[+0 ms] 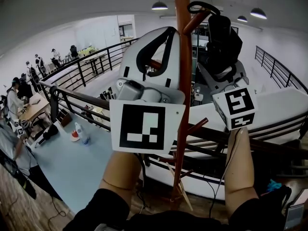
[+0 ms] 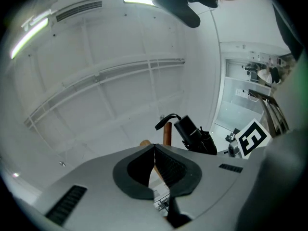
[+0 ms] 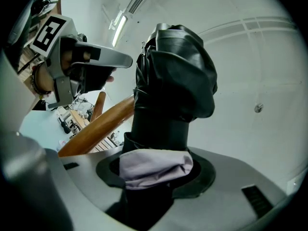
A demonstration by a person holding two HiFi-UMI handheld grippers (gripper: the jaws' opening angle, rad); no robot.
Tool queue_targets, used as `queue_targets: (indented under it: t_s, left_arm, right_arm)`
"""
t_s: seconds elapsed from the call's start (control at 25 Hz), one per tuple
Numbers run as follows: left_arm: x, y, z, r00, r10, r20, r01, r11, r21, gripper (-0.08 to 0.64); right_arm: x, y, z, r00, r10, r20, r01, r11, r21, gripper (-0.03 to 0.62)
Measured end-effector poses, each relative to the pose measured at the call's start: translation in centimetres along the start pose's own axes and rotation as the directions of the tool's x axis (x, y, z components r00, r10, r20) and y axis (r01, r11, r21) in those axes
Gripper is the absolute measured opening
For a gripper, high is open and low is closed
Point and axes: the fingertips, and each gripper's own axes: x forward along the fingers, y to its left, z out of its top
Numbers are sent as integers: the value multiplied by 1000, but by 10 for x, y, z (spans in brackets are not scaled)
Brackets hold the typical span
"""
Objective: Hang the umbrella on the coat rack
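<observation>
The brown wooden coat rack (image 1: 183, 81) stands straight ahead in the head view. My right gripper (image 1: 224, 69) is shut on the folded black umbrella (image 1: 222, 42), held upright just right of the pole. The umbrella's black strap loop (image 1: 202, 6) lies around the tip of the top peg (image 1: 195, 20). In the right gripper view the umbrella (image 3: 173, 81) fills the jaws, and a pale lilac fold sits between the pads. My left gripper (image 1: 174, 30) is raised in front of the pole, its tips (image 2: 154, 148) meeting with nothing between them. The strap (image 2: 166, 121) also shows beyond them.
A dark metal railing (image 1: 82, 97) runs behind the rack, with a lower floor beyond. People stand at tables (image 1: 24, 90) far left. Bottles (image 1: 79, 131) stand on a light-blue surface below. Lower pegs (image 1: 197, 125) stick out of the pole. Ceiling lamps (image 1: 159, 6) hang above.
</observation>
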Motion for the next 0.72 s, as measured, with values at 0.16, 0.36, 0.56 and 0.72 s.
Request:
queue_targets:
  t_s: [0.16,0.36,0.56,0.72]
  left_arm:
    - [3,0,1,1000,0,-4,0,1000,1,14]
    - [3,8,3,1000,6,-7,-6,1000,1,14]
    - [6,5,2,1000,3,-16,-3,1000,-4,14]
    - [3,3,-1,1000,1,-18,-2,1000,-6,14]
  right_arm:
    - [-1,0,-7,1000,16,-14,-15,1000,22,233]
    - [0,0,-8,999,26,-36,-25,999,23,233]
    - [-5,-1,-17,996,45,-71,-42,999,33,233]
    - [-9,-2,-25,995,44,-89,-40,998,43,233]
